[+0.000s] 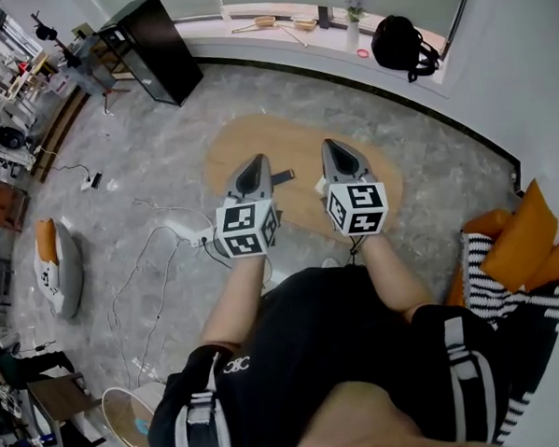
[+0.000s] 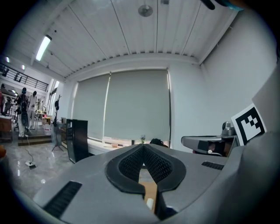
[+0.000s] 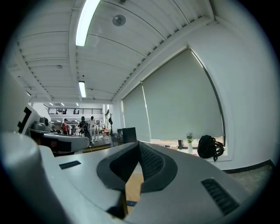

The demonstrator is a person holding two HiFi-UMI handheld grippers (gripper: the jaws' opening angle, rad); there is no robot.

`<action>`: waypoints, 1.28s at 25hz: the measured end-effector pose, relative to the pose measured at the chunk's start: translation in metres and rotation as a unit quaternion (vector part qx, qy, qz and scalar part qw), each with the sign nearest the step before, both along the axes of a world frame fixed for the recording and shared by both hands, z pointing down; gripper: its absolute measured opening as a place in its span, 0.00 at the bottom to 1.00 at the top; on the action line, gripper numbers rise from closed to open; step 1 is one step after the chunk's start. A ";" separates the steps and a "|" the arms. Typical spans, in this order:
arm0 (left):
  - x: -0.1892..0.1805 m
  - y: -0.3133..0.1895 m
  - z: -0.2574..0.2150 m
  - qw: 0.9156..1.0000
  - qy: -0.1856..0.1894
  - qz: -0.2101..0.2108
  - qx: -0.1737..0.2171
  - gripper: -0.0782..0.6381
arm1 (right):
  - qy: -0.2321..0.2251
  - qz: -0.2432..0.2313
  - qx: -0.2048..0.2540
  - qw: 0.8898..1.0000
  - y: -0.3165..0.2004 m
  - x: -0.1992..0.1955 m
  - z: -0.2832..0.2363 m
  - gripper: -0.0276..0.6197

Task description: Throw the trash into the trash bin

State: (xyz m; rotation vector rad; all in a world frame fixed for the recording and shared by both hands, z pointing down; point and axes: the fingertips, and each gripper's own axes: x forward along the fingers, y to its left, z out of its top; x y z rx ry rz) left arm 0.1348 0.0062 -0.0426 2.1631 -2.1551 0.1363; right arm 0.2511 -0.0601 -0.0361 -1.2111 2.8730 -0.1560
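Note:
Both grippers are held side by side in front of the person, pointing level across a low oval wooden table (image 1: 390,189) on the grey floor. My left gripper (image 1: 257,160) has its jaws together with nothing between them; its tips (image 2: 143,147) meet. My right gripper (image 1: 334,146) is likewise shut and empty, its tips (image 3: 139,143) touching. A small dark item (image 1: 283,177) and a small white item (image 1: 320,182) lie on the table just under the grippers. I cannot make out a trash bin in any view.
A black cabinet (image 1: 153,47) stands at the far left, and a black backpack (image 1: 403,43) sits on the window ledge. Cables and a power strip (image 1: 194,237) lie on the floor at the left. Orange cushions (image 1: 519,243) are at the right.

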 end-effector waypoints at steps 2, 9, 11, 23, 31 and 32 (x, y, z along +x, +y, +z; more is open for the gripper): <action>-0.003 -0.022 0.003 1.000 0.008 -0.003 -0.005 0.13 | 0.003 -0.006 0.002 1.000 -0.021 -0.005 -0.001 0.06; -0.008 -0.069 0.020 0.999 0.020 -0.007 -0.024 0.13 | 0.012 -0.003 -0.016 1.000 -0.079 -0.005 0.012 0.06; -0.013 -0.077 0.028 0.999 0.024 -0.002 -0.034 0.13 | 0.017 0.002 -0.026 1.000 -0.086 -0.009 0.021 0.06; -0.049 -0.112 0.059 0.996 0.038 0.046 -0.072 0.13 | 0.037 0.037 -0.062 0.997 -0.099 -0.044 0.053 0.06; -0.058 -0.125 0.099 0.988 0.057 0.082 -0.114 0.13 | 0.065 0.076 -0.104 0.990 -0.110 -0.059 0.096 0.06; -0.060 -0.127 0.104 0.987 0.060 0.085 -0.119 0.13 | 0.070 0.081 -0.109 0.988 -0.112 -0.060 0.102 0.06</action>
